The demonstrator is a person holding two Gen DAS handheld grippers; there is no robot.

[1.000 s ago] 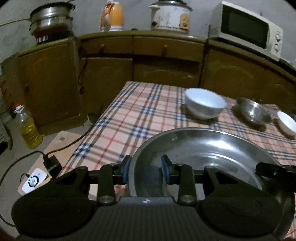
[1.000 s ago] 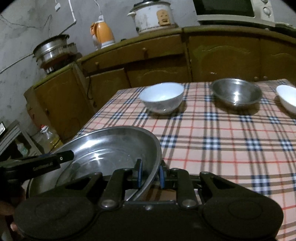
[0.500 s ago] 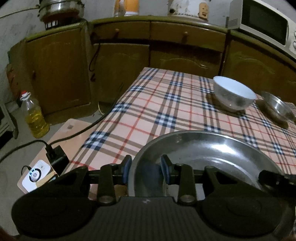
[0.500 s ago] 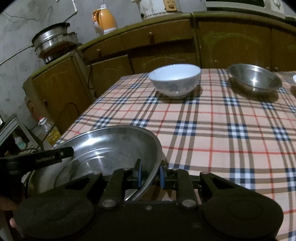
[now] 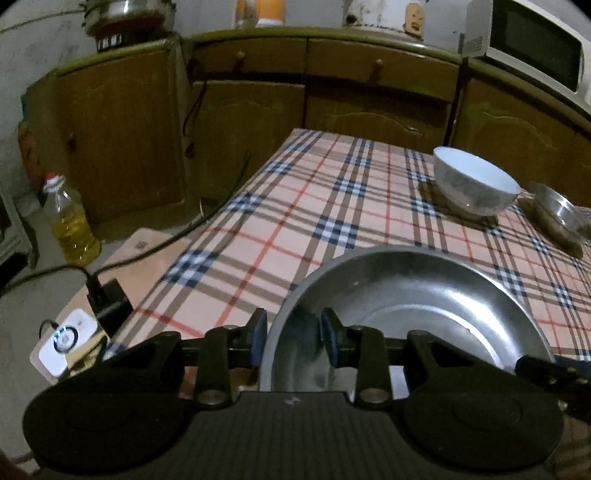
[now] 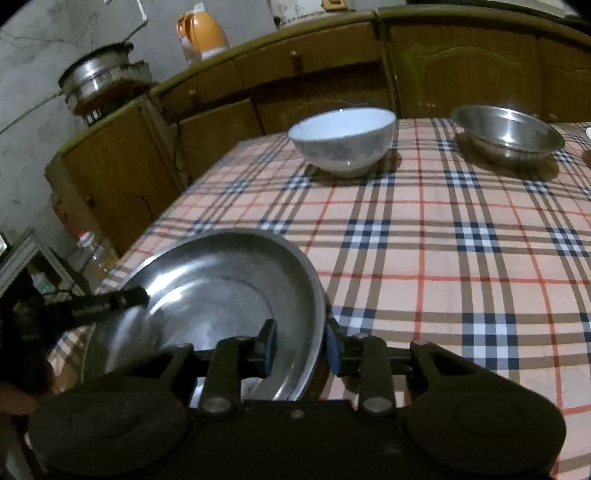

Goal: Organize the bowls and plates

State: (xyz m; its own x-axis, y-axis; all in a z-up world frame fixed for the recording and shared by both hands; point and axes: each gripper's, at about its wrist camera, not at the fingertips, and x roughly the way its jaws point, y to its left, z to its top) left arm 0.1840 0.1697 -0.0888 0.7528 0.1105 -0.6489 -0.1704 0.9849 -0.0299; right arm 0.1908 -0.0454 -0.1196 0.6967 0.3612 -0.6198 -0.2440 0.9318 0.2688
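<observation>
A large steel basin (image 5: pixel 406 295) sits at the near left corner of the plaid table (image 5: pixel 332 206). My left gripper (image 5: pixel 293 341) straddles its left rim, one pad outside and one inside. My right gripper (image 6: pixel 301 347) straddles the basin's (image 6: pixel 221 295) right rim; its jaws stand wider than in the earlier frames, and a gap shows by the inner pad. A white bowl (image 6: pixel 341 142) and a smaller steel bowl (image 6: pixel 508 133) stand farther back on the table (image 6: pixel 443 240). The white bowl (image 5: pixel 474 186) and steel bowl (image 5: pixel 561 214) also show in the left wrist view.
Wooden cabinets (image 5: pixel 258 110) run behind the table, with a microwave (image 5: pixel 532 48), a rice cooker and an orange kettle (image 6: pixel 201 35) on top. An oil bottle (image 5: pixel 70 221), cables and a white charger (image 5: pixel 62 341) lie on the floor to the left.
Both grippers and the basin moved down and toward the table's near left corner. The right gripper's jaws widened around the rim.
</observation>
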